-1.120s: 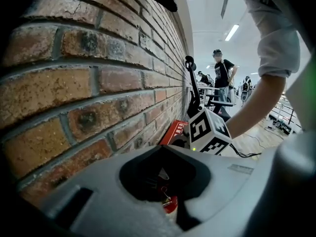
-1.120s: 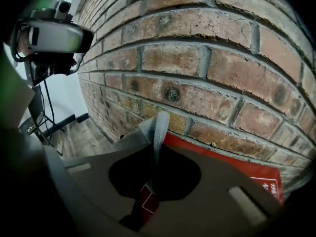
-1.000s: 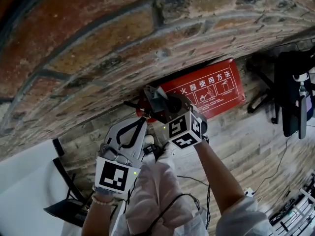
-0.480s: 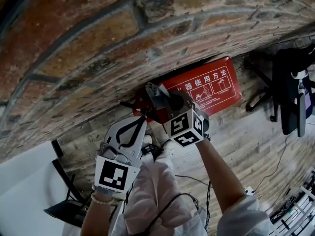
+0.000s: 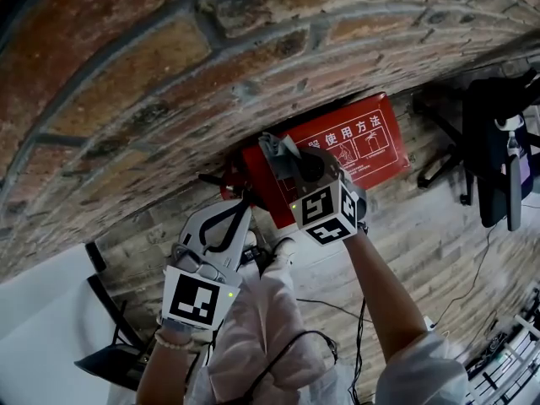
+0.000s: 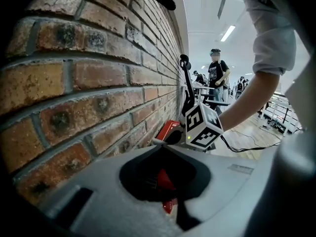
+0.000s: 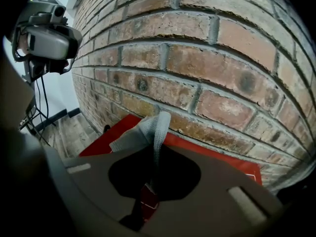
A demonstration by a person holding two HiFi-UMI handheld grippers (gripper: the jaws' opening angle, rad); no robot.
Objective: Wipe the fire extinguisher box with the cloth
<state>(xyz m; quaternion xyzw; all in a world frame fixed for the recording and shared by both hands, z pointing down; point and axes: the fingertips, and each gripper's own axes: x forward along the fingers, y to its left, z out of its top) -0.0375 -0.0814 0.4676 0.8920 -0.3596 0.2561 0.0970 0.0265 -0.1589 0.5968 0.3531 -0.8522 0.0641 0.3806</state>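
Note:
The red fire extinguisher box (image 5: 359, 152) with white print stands on the floor against the brick wall (image 5: 169, 66). My right gripper (image 5: 282, 155) is shut on a grey cloth (image 5: 275, 145) and presses it on the box's top left part. In the right gripper view the cloth (image 7: 148, 129) sticks up from the jaws (image 7: 155, 148) over the red box (image 7: 109, 134). My left gripper (image 5: 243, 204) hangs just left of the box, its jaws together and holding nothing. The left gripper view (image 6: 162, 144) looks along the wall to the box (image 6: 171, 127) and the right gripper's marker cube (image 6: 203, 128).
Wood-plank floor (image 5: 439, 243) runs below the wall. A dark chair with a bag (image 5: 498, 159) stands at the right, and cables (image 5: 485, 281) trail over the floor. A black stand (image 5: 108, 310) is at the lower left. People (image 6: 216, 75) stand far off.
My right gripper has slid the cloth to the right along the box, so more red shows left of it. The left gripper has stayed put.

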